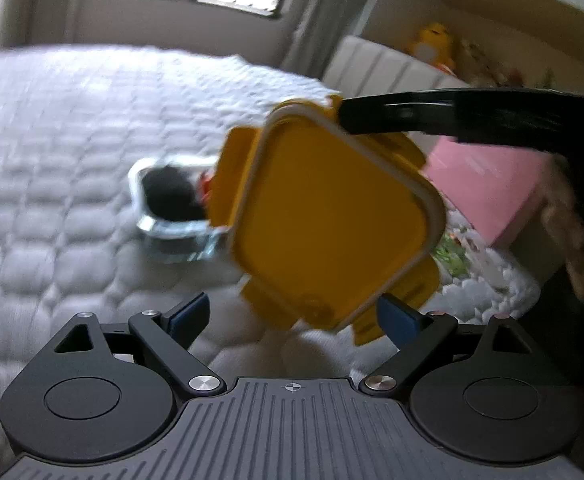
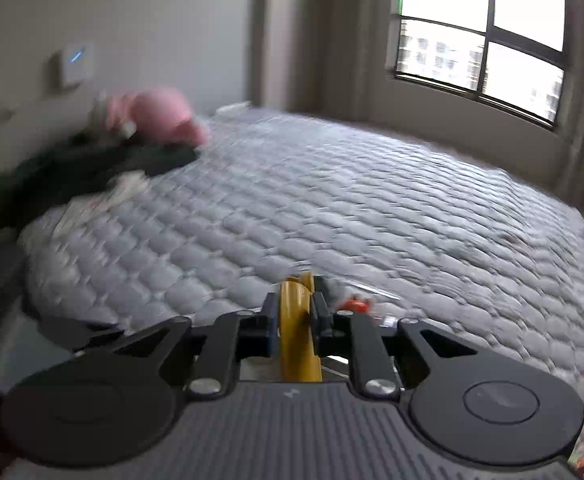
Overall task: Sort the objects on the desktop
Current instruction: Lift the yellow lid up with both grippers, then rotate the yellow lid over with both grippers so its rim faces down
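Observation:
A square yellow lid [image 1: 332, 216] with snap flaps hangs tilted over the quilted mattress [image 1: 71, 140]. My right gripper [image 2: 295, 312] is shut on the lid's edge [image 2: 296, 344], and one of its black fingers [image 1: 392, 114] reaches the lid's top corner from the right. My left gripper [image 1: 294, 316] stands open just below the lid, its blue pads [image 1: 189, 314] wide apart and touching nothing. Behind the lid a clear glass container [image 1: 171, 236] rests on the mattress, holding a black object [image 1: 171, 194] and something red [image 1: 203, 192].
A person's hand [image 1: 568, 232] shows at the right edge. A pink box [image 1: 488, 188] and floral cloth [image 1: 452, 256] lie right of the lid. A pink plush [image 2: 151, 114] and dark cloth [image 2: 91, 168] sit at the mattress's far left. A padded headboard [image 1: 372, 68] carries a yellow toy [image 1: 432, 44].

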Demonstrator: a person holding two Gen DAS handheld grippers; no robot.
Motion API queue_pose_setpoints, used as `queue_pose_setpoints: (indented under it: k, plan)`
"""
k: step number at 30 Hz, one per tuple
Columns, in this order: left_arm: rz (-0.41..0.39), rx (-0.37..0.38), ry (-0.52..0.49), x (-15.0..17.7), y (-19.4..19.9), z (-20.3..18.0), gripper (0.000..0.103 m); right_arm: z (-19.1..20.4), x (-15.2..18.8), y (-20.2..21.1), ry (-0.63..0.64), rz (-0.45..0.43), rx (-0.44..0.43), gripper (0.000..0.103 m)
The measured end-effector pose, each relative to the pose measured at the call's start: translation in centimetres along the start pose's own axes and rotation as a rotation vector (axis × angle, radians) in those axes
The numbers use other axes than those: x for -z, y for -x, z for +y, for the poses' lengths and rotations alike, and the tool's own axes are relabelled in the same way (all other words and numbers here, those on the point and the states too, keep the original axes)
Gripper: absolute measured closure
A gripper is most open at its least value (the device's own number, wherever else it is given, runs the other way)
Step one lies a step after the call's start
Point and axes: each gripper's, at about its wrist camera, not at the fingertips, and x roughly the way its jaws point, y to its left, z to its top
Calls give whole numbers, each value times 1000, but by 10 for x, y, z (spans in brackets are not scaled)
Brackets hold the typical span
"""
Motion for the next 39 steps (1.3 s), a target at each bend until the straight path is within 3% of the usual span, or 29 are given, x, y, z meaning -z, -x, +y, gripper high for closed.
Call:
queue_pose_setpoints:
  k: [4, 10, 14, 16, 21, 24, 27, 30, 37, 39]
  plan:
    - [22, 22, 76, 12, 1, 29, 9, 34, -14, -12, 74, 25, -35, 43]
    - [24, 61, 123, 24, 8, 50, 8, 20, -22, -10, -65, 8, -183, 42]
    - [40, 71, 159, 30, 10, 63, 6, -15, -6, -13, -165, 26, -160, 34]
    - [50, 80, 185, 34, 10, 72, 5, -47, 22, -26, -308, 108, -223, 34]
    - [104, 101, 244, 43, 7, 89, 4, -120, 122, -80, -811, 306, -400, 41]
    - [131, 90, 279, 47, 5, 94, 4, -132, 162, -107, -944, 321, -462, 43]
    - [143, 70, 278, 46, 2, 92, 2, -130, 176, -137, -1049, 330, -597, 45]
    - [167, 42, 273, 47, -2, 90, 2, -118, 172, -159, -1044, 305, -596, 68]
    - [279, -31, 339, 65, -21, 106, 2, -82, 131, -127, -757, 109, -343, 74]
    - [316, -29, 373, 72, -30, 111, 2, -78, 124, -117, -730, 83, -321, 77]
